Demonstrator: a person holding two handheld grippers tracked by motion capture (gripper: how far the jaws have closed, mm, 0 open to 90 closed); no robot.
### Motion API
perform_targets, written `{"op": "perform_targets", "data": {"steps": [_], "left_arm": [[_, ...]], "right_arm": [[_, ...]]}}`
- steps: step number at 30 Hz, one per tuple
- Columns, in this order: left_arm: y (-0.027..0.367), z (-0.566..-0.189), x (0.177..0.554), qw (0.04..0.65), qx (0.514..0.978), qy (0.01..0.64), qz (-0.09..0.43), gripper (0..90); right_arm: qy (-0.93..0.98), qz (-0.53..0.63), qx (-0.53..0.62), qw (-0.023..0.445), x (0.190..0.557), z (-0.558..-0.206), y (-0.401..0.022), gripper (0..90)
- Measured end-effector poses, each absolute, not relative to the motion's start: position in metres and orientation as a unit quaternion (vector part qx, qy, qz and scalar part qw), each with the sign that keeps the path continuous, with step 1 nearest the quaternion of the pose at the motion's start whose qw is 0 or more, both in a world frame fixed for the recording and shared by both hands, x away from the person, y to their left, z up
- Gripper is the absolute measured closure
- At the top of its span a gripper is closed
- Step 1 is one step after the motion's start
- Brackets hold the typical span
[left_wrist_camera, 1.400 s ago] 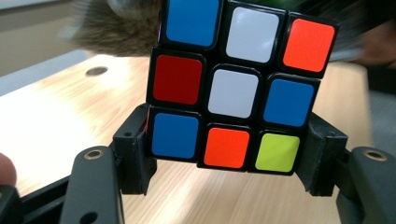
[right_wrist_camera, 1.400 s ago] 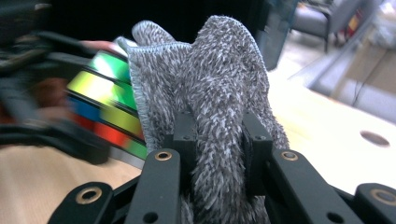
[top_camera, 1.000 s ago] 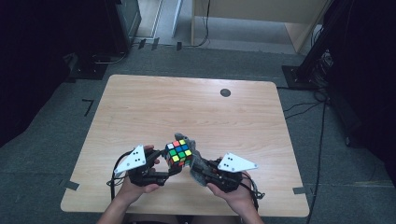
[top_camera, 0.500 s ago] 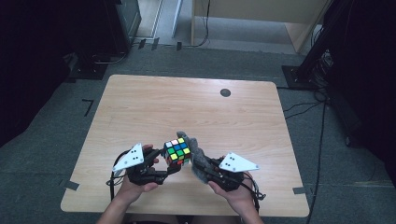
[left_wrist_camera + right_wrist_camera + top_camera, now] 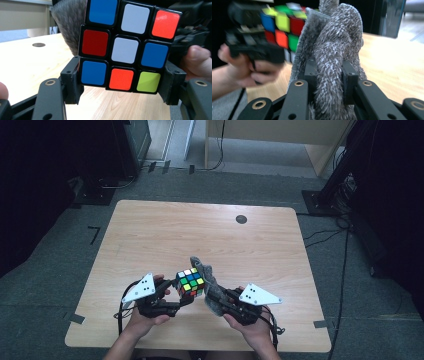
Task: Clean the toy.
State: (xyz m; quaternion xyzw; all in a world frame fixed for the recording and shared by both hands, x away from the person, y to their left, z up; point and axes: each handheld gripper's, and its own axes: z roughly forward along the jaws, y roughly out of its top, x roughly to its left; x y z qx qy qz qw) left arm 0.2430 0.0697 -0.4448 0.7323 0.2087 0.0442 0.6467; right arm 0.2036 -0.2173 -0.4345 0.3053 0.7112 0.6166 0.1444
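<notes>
A scrambled colour cube (image 5: pixel 190 281) is held above the near edge of the table, clamped between the jaws of my left gripper (image 5: pixel 184 292). In the left gripper view the cube (image 5: pixel 125 47) shows blue, white, red, orange and green squares, with a jaw pad pressed on each side of it. My right gripper (image 5: pixel 214 296) is shut on a grey fuzzy cloth (image 5: pixel 206 281), which stands up against the cube's right side. In the right gripper view the bunched cloth (image 5: pixel 332 55) rises between the jaws, and the cube (image 5: pixel 280 23) sits behind it at upper left.
The wooden table (image 5: pixel 200 235) has a small dark round hole (image 5: pixel 241 219) near its far edge. Dark equipment and cables stand on the floor around it. A hand (image 5: pixel 249 66) holds the left gripper in the right gripper view.
The cube and cloth stay together at the near edge. The cloth has shifted slightly against the cube's right side; both hands remain in place.
</notes>
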Motion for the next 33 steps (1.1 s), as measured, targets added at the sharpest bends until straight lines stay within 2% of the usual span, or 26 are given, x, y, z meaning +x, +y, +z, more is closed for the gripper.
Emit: {"op": "perform_targets", "data": {"steps": [4, 6, 11, 15, 18, 23, 26, 29, 33], "left_arm": [[0.072, -0.443, 0.244, 0.651, 0.727, 0.214, 0.044, 33.7], [0.074, -0.441, 0.243, 0.654, 0.724, 0.213, 0.047, 33.7], [0.071, -0.443, 0.243, 0.648, 0.729, 0.214, 0.045, 33.7], [0.072, -0.443, 0.244, 0.647, 0.729, 0.219, 0.045, 33.7], [0.074, -0.441, 0.245, 0.654, 0.723, 0.220, 0.045, 33.7], [0.071, -0.443, 0.245, 0.648, 0.728, 0.221, 0.043, 33.7], [0.070, -0.443, 0.244, 0.645, 0.730, 0.219, 0.047, 33.6], [0.074, -0.443, 0.246, 0.649, 0.725, 0.226, 0.046, 33.7], [0.073, -0.442, 0.246, 0.649, 0.725, 0.224, 0.044, 33.7]], "right_arm": [[0.745, 0.584, 0.293, 0.133, 0.206, -0.441, -0.211, 73.3], [0.756, 0.562, 0.296, 0.159, 0.206, -0.442, -0.211, 73.4], [0.704, 0.621, 0.302, 0.165, 0.200, -0.434, -0.217, 73.4], [0.747, 0.579, 0.287, 0.156, 0.202, -0.441, -0.207, 73.3], [0.746, 0.564, 0.307, 0.176, 0.205, -0.443, -0.212, 73.4], [0.696, 0.619, 0.322, 0.169, 0.202, -0.435, -0.221, 73.2], [0.732, 0.599, 0.292, 0.138, 0.203, -0.443, -0.208, 72.5], [0.766, 0.547, 0.290, 0.172, 0.204, -0.447, -0.204, 72.6], [0.708, 0.602, 0.328, 0.169, 0.205, -0.438, -0.221, 72.8]]}}
